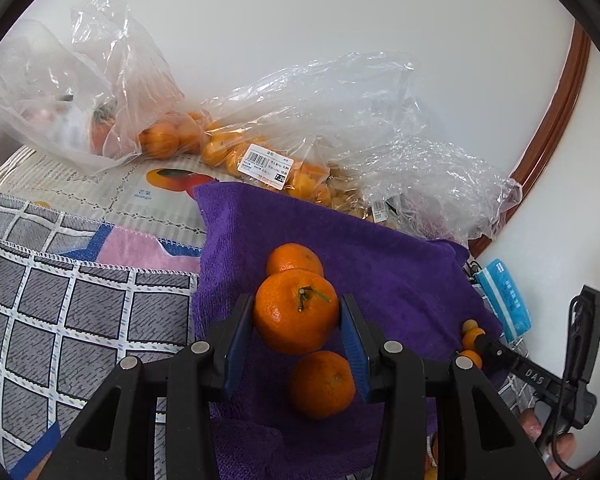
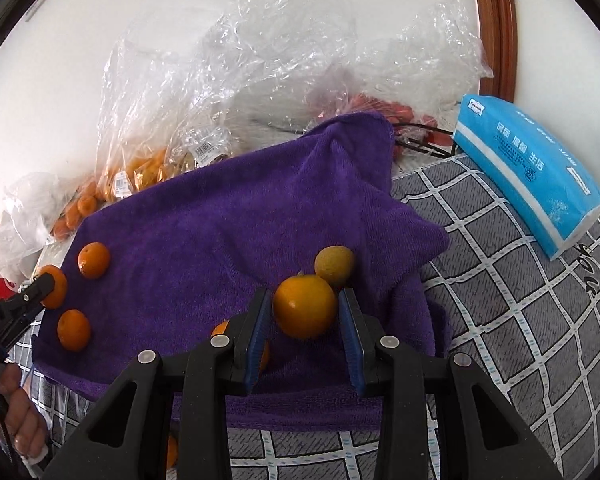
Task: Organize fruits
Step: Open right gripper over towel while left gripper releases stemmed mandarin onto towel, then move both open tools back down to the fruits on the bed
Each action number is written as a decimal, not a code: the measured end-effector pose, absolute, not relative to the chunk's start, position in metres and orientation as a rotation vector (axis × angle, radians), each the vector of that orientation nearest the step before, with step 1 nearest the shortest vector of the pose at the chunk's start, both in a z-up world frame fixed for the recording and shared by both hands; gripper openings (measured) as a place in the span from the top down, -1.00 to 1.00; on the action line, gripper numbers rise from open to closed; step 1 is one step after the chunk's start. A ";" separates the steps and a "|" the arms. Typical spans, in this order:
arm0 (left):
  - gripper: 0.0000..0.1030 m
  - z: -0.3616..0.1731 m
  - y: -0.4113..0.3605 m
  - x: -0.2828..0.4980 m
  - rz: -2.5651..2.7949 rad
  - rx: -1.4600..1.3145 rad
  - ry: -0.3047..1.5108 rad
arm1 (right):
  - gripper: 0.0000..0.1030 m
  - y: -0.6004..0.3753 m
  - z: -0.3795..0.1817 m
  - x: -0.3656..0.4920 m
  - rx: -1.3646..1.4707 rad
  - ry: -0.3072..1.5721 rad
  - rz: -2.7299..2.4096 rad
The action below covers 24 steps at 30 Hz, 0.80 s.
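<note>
Left wrist view, from the left: grey checked tablecloth [image 1: 80, 312], then clear produce bags [image 1: 112, 96] along the white wall, small oranges showing through one with a barcode label [image 1: 266, 166]. Purple towel [image 1: 380, 248] spread mid-frame. Left gripper [image 1: 297, 318] clamped on a stemmed mandarin [image 1: 296, 312], blue pads [image 1: 238, 340] pressed to both of its sides. Second mandarin [image 1: 295, 258] just behind it on the towel, a third [image 1: 323, 384] just in front, below the fingers. Far right: a blue tissue pack [image 1: 504, 300] near the towel's edge.

Right wrist view, from the left: three mandarins [image 2: 94, 260] grouped at the towel's left end, one of them held at the tip of the other gripper. Centre: right gripper [image 2: 305, 314] around a smooth orange fruit [image 2: 305, 306]; left pad touching, right pad close against it, though full contact hard to confirm from this angle. A dull yellow-brown fruit [image 2: 335, 266] touching it from behind. Another orange fruit [image 2: 222, 330] half hidden behind the left finger. Right of that: bare tablecloth, then the tissue pack leaning near the brown wooden frame [image 2: 496, 24].
</note>
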<state>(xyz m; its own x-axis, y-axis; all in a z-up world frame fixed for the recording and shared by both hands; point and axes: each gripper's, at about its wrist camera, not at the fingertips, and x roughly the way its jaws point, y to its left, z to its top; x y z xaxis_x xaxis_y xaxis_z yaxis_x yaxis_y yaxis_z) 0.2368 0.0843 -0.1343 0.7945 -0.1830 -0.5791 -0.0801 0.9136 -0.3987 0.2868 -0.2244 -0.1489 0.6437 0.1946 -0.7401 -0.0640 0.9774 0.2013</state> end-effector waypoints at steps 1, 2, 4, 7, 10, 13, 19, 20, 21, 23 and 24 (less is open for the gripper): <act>0.21 -0.134 0.082 0.236 -0.049 -0.407 0.650 | 0.31 -0.224 -0.148 0.286 0.161 0.850 0.147; 0.21 -0.134 0.081 0.236 -0.047 -0.397 0.647 | 0.29 -0.223 -0.147 0.285 0.155 0.844 0.144; 0.20 -0.134 0.078 0.236 -0.044 -0.378 0.643 | 0.25 -0.221 -0.145 0.284 0.143 0.834 0.139; 0.20 -0.133 0.076 0.236 -0.049 -0.364 0.642 | 0.17 -0.220 -0.143 0.281 0.153 0.816 0.153; 0.17 -0.133 0.075 0.236 -0.054 -0.360 0.641 | 0.16 -0.219 -0.139 0.278 0.151 0.789 0.141; 0.02 -0.132 0.075 0.236 -0.052 -0.361 0.640 | 0.15 -0.218 -0.135 0.274 0.150 0.760 0.131; -0.11 -0.128 0.072 0.231 -0.039 -0.340 0.614 | 0.06 -0.216 -0.126 0.266 0.157 0.693 0.144; -0.11 -0.127 0.071 0.230 -0.028 -0.331 0.610 | 0.05 -0.214 -0.125 0.263 0.150 0.678 0.144; -0.11 -0.126 0.071 0.229 -0.019 -0.326 0.603 | 0.05 -0.213 -0.124 0.262 0.145 0.670 0.141; -0.11 -0.123 0.071 0.225 0.003 -0.322 0.578 | 0.05 -0.211 -0.121 0.257 0.132 0.641 0.130; -0.11 -0.121 0.072 0.223 0.014 -0.324 0.565 | 0.05 -0.210 -0.119 0.255 0.127 0.630 0.136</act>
<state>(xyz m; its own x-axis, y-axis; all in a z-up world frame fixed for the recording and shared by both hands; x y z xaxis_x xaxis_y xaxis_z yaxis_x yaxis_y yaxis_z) 0.2229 0.0715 -0.1214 0.8460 -0.0752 -0.5279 -0.1012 0.9494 -0.2973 0.2549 -0.2096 -0.1195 0.7997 0.1645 -0.5774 -0.0875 0.9834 0.1590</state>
